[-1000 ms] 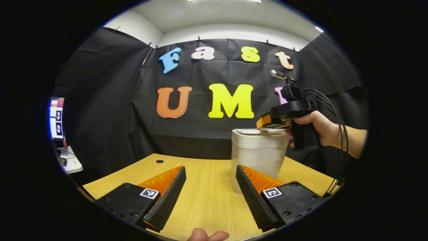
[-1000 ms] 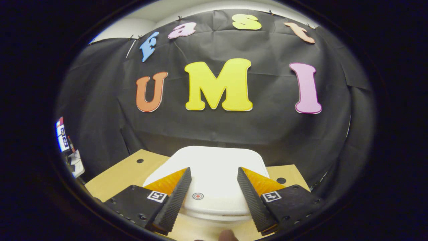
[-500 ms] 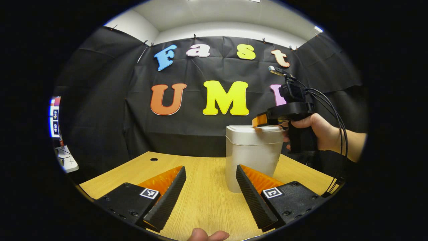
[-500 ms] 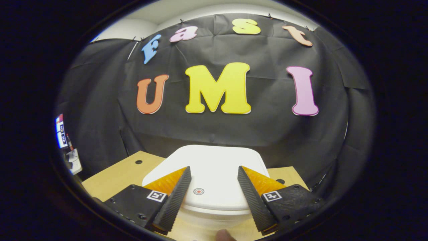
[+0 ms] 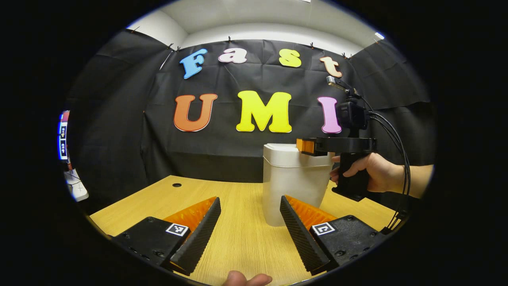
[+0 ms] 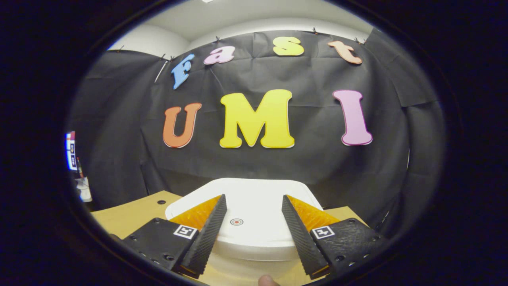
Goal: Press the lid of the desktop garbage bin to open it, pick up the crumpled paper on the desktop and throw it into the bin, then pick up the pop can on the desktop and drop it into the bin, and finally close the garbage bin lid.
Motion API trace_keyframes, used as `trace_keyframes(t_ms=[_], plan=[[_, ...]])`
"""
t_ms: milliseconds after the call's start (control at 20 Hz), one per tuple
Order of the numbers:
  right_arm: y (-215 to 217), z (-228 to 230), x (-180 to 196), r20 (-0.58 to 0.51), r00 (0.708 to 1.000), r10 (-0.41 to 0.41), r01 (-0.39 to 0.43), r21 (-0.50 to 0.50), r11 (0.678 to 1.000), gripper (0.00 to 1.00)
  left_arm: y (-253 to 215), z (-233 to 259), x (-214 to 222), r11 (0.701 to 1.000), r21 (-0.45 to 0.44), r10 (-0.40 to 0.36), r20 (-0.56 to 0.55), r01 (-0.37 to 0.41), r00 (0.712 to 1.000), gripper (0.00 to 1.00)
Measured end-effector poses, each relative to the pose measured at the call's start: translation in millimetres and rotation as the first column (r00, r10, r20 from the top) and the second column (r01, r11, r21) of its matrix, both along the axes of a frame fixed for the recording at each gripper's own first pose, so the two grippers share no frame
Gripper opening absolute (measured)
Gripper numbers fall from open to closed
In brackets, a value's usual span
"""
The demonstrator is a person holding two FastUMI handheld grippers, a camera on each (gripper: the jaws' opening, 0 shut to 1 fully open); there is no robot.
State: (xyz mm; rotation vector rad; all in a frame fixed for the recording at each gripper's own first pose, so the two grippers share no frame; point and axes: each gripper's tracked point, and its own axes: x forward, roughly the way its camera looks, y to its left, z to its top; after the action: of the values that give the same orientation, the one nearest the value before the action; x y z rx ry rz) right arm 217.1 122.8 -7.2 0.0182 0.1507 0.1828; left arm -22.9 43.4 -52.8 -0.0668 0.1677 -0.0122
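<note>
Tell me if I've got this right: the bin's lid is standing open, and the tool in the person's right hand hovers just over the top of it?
Not quite. The lid is shut: the right gripper view shows it lying flat on the bin. The rest holds: in the left gripper view the right gripper does sit level just above the bin's top, with its fingers apart.

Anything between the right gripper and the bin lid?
Nothing visible. The right gripper hovers level at the lid of the garbage bin, jaws open over the lid's round mark. The lid looks shut.
</note>
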Motion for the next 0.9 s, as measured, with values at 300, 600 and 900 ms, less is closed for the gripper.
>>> trace_keyframes(t_ms=[300, 600, 900], plan=[[-1, 3, -4, 0.037, 0.999, -0.023, 0.023, -0.003, 1.000, 0.89, -5, 2, -3, 1.000, 0.009, 0.002, 0.012, -0.002, 1.000, 0.97], [4, 8, -23, 0.129, 0.992, -0.008, 0.006, 0.012, 1.000, 0.93, -10, 6, -3, 0.999, 0.033, 0.011, 0.018, -0.012, 1.000, 0.97], [-10, 13, -37, 0.126, 0.992, -0.006, 0.004, 0.016, 1.000, 0.94, -15, 24, 4, 0.998, 0.043, 0.036, 0.079, -0.040, 0.996, 0.96]])
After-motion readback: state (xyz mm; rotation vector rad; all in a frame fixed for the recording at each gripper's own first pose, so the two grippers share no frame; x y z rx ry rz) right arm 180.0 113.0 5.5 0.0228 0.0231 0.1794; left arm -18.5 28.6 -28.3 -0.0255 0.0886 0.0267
